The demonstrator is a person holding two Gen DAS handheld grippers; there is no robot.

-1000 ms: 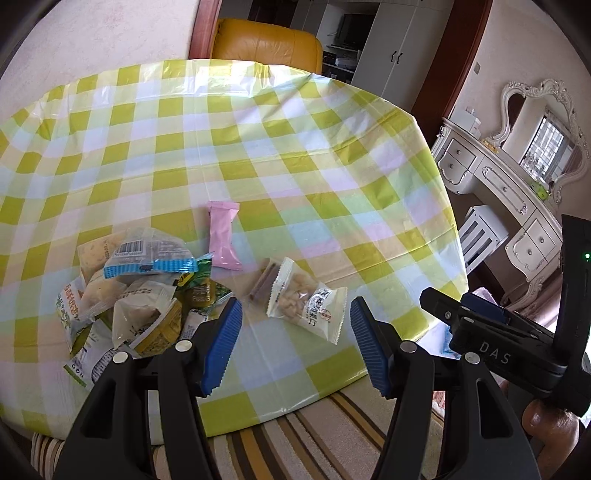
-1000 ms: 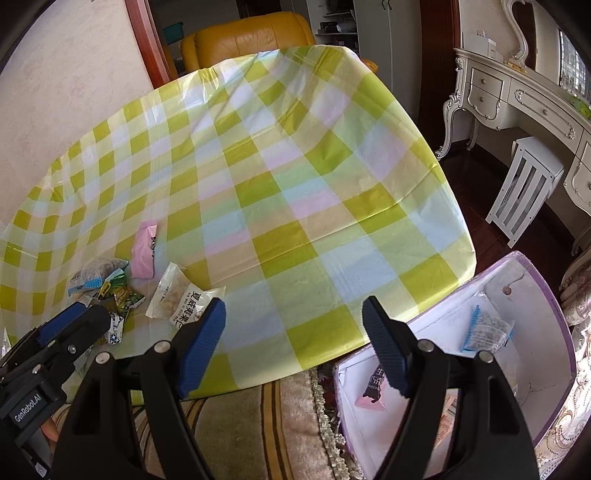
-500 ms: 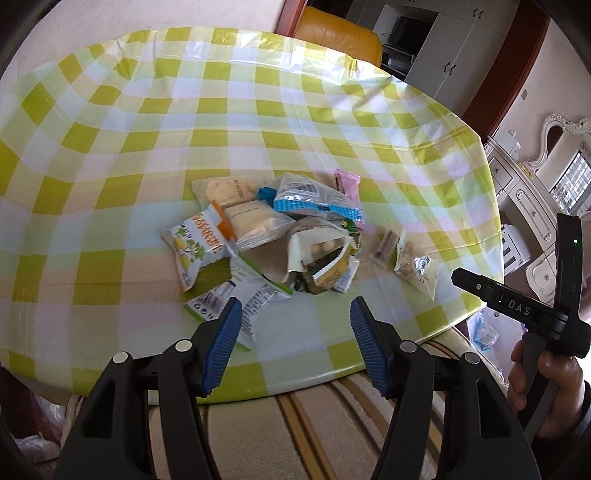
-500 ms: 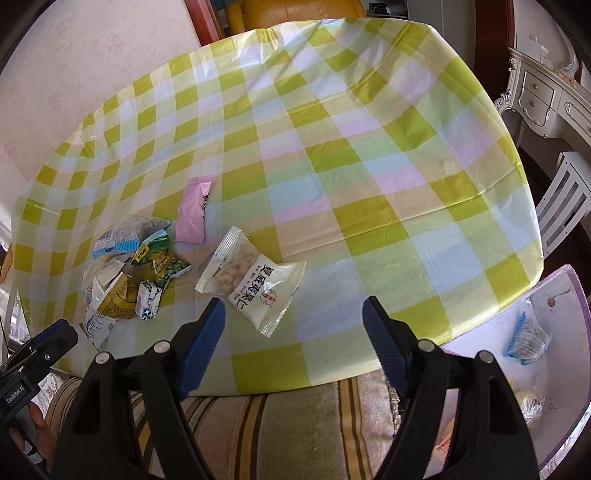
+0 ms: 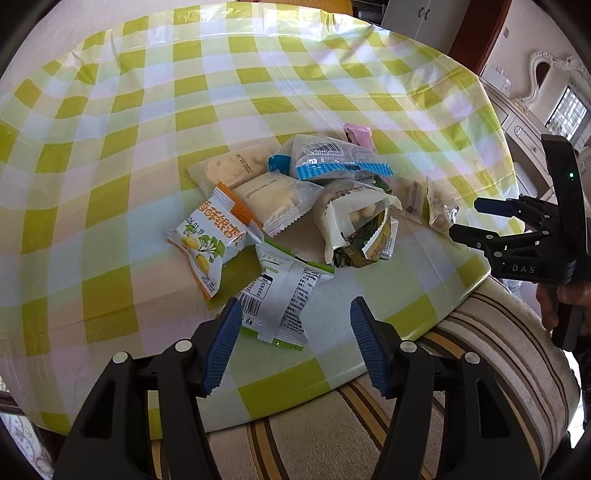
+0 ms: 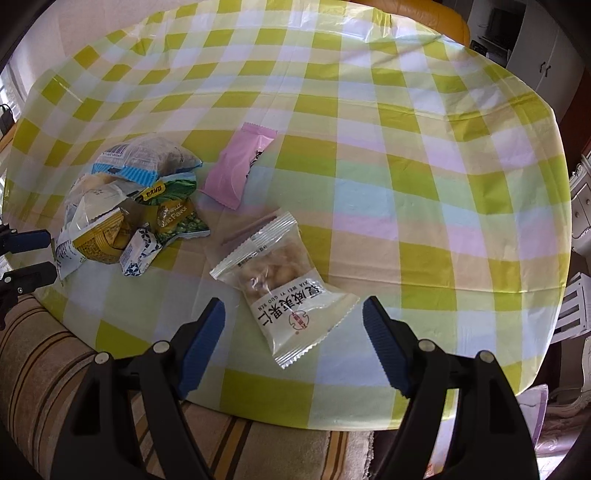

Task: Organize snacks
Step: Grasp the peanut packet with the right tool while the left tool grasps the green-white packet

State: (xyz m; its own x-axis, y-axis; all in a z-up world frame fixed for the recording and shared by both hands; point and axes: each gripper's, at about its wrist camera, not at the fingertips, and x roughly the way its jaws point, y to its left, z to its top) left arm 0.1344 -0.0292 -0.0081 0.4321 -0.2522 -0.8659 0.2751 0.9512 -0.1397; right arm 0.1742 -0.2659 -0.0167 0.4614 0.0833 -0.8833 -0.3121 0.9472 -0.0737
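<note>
— Where your left gripper (image 5: 295, 343) hangs, what lies under it?

— You are over the near edge of a round worktop (image 5: 122, 192) under a glossy cloth checked in lime, white, pale pink and pale blue. Your jaws stand spread with nothing pinched; a silver and green packet (image 5: 284, 299) lies flat just past the tips. Behind it sits the snack pile (image 5: 295, 206): an orange and white packet (image 5: 210, 236), two clear packs of pale biscuits, a blue-striped bag (image 5: 332, 158) on top, and a pink packet (image 5: 357, 133) at the far side.

— And your right gripper (image 6: 293, 339)?

— Its jaws are spread too, holding nothing. A clear bag of nuts (image 6: 284, 280) with red and black print lies on the cloth between and just beyond the tips, apart from the pile. The pink wrapper shows near it, farther in.

— What of the room?

— Below the worktop's edge you see a striped fabric surface (image 5: 509, 354) in beige and brown. A white carved dresser (image 5: 532, 125) with a mirror stands at the right, white cupboards (image 6: 546, 55) at the back, and an orange-brown seat (image 6: 421, 14) behind the far rim. A hand (image 5: 565, 299) grips the right tool's handle.
</note>
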